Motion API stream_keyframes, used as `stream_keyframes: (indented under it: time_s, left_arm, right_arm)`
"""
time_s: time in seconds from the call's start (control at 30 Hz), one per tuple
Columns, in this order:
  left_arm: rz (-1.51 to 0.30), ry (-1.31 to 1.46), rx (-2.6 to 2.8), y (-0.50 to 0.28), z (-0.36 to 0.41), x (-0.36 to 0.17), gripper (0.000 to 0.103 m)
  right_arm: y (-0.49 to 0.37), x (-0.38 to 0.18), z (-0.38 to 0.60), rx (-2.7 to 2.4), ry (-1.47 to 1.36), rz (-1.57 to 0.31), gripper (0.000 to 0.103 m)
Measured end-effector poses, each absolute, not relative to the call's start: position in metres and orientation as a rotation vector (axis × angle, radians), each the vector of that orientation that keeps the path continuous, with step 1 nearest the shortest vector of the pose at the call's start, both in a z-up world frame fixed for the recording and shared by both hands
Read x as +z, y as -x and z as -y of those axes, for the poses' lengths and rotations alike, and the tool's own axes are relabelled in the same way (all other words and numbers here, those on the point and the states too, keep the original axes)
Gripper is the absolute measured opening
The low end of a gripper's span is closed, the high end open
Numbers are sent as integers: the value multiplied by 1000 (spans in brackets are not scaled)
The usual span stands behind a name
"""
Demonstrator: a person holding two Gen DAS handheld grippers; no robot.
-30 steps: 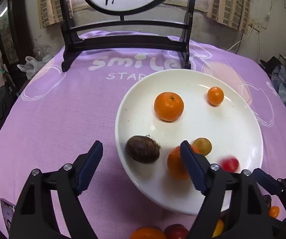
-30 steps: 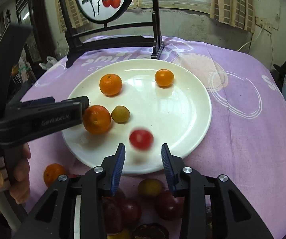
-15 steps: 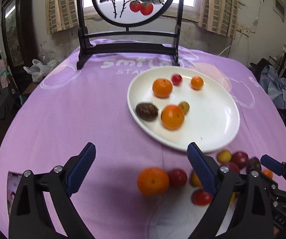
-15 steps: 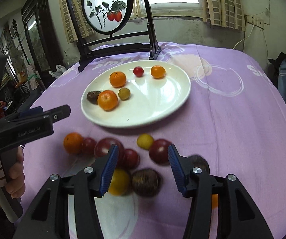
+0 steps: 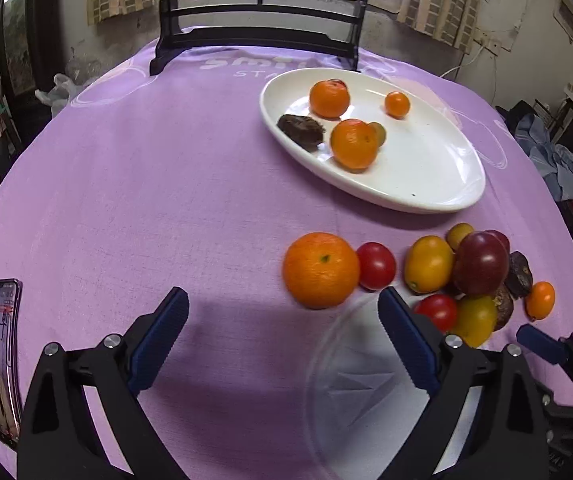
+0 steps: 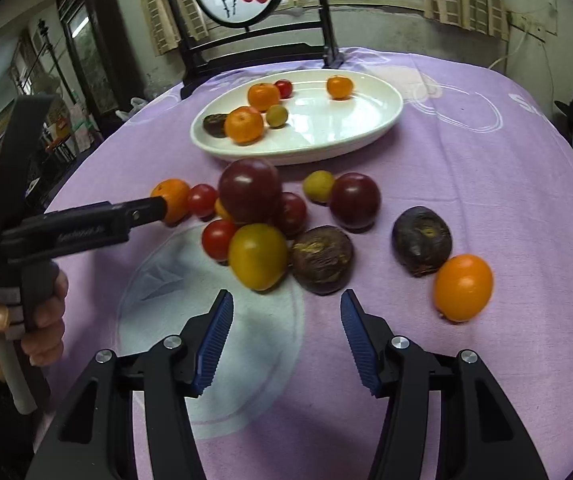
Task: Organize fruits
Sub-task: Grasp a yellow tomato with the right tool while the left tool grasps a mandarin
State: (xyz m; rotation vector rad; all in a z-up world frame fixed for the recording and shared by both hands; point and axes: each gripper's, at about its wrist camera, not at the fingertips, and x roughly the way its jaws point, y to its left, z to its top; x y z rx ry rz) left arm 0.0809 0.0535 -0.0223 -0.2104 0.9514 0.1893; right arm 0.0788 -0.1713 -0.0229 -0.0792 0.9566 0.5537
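**Both grippers hovering empty over loose fruit**

The left gripper [image 5: 282, 320] and right gripper [image 6: 286, 328] are hanging released, grasping nothing. Just ahead, twelve fruits are lying clustered on the worktop [image 6: 486, 160], among them a yellow tomato [image 6: 258, 255]. Farther off, the white plate [image 6: 366, 128] is carrying six fruits, two of them mandarins.

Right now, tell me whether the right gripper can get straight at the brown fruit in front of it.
Probably yes. The right gripper is open and empty, and the brown fruit lies just ahead of its gap on bare cloth. Only the yellow tomato touching its left side might crowd one finger.
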Motion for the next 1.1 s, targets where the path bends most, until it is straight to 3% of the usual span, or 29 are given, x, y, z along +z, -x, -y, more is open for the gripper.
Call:
stream_keyframes:
  time_s: [0.77, 0.83, 0.9, 0.93, 1.1]
  left_arm:
    - [-989, 236, 177, -81, -59, -25, 93]
    - [-987, 241, 180, -81, -60, -25, 93]
    - [-987, 249, 181, -81, -62, -25, 93]
    - [-987, 252, 181, -81, -62, -25, 93]
    - [-986, 256, 180, -81, -65, -24, 93]
  right_arm:
    - [-78, -39, 128, 564, 225, -996, 57]
    - [-83, -39, 125, 546, 227, -992, 55]
    - [-89, -39, 122, 520, 233, -981, 39]
    - [-93, -40, 122, 507, 240, -977, 37]
    - [-105, -40, 117, 498, 252, -964, 37]
